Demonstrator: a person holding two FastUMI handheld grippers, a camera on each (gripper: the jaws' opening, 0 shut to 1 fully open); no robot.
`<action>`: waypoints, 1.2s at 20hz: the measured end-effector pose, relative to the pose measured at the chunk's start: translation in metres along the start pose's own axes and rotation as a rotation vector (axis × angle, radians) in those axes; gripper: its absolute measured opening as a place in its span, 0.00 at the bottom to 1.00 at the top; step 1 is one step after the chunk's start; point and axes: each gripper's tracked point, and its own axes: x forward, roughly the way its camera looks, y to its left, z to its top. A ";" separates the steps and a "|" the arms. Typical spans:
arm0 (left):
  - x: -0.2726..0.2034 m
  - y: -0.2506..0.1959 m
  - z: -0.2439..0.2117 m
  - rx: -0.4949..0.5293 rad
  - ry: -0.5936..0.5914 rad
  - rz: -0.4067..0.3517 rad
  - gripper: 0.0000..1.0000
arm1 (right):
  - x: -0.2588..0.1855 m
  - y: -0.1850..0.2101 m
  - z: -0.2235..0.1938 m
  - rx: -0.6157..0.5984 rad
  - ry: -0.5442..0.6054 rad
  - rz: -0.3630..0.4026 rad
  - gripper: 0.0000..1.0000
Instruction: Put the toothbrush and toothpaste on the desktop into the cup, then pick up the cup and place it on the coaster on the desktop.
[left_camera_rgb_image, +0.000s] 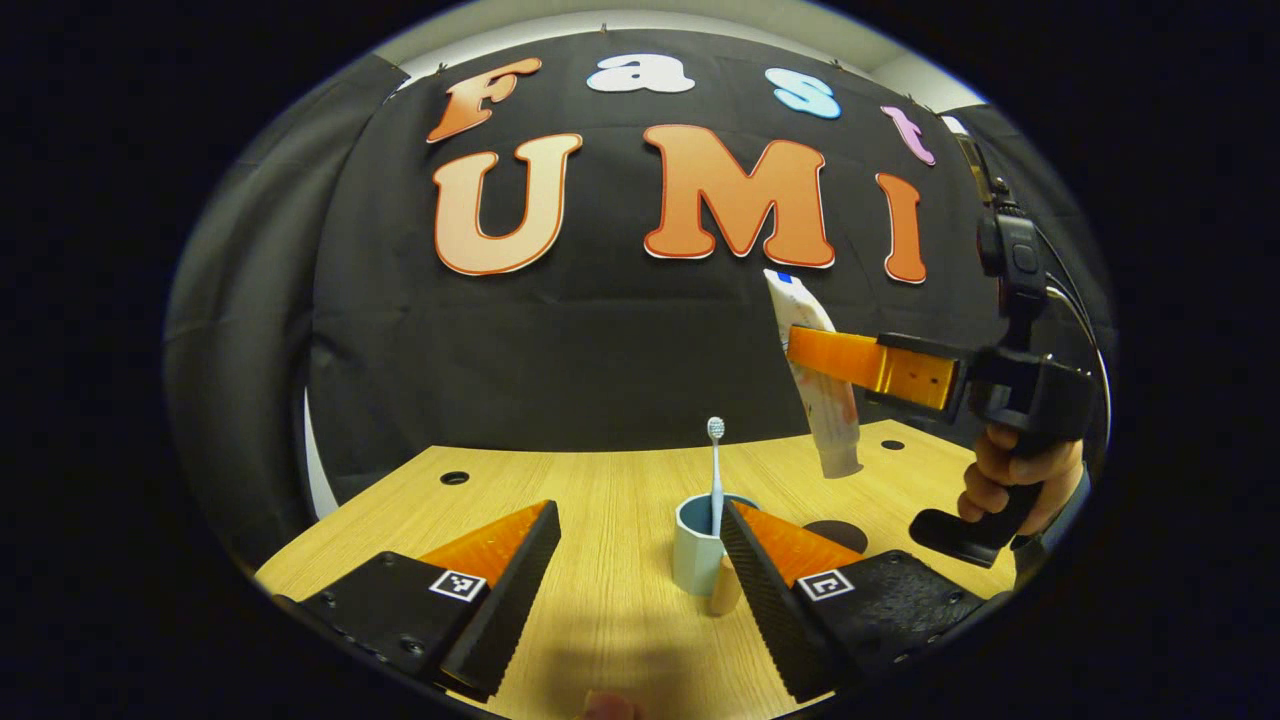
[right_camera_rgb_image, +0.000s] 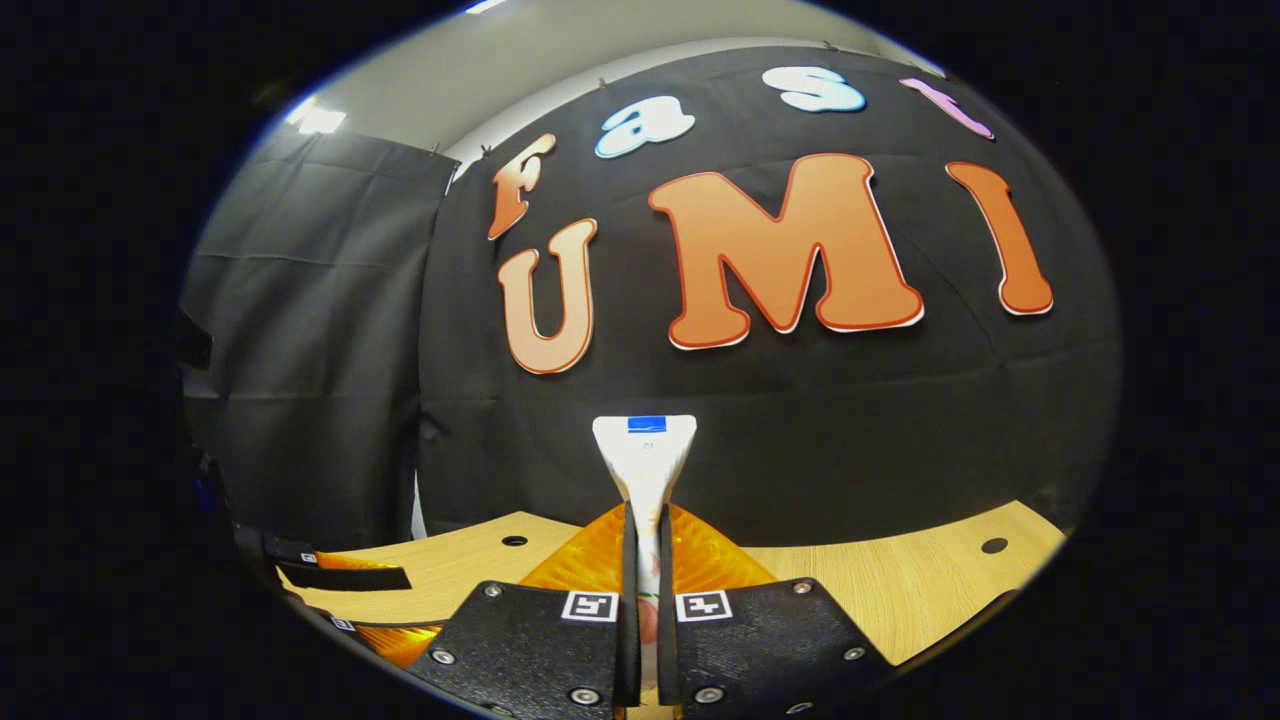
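Above the desktop, right claw clamps the toothpaste.

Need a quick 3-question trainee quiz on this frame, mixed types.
1. True or false: the toothbrush already stands in the cup.
2. What do the right tongs hold? A) toothpaste B) coaster C) cup
3. Fill in: the left tongs are ___ (open/shut).

Key: 1 true; 2 A, the toothpaste is pinched between both fingers, lifted above the table; 3 open, near the cup.
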 end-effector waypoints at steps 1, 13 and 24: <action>-0.003 0.003 -0.001 -0.001 0.001 0.006 0.97 | 0.005 0.004 -0.004 -0.011 -0.005 0.012 0.07; 0.004 0.009 -0.026 -0.041 0.050 -0.001 0.97 | 0.044 0.029 -0.071 0.011 0.061 0.097 0.07; 0.003 0.007 -0.043 -0.063 0.093 -0.001 0.97 | 0.036 0.038 -0.108 -0.057 0.172 0.110 0.13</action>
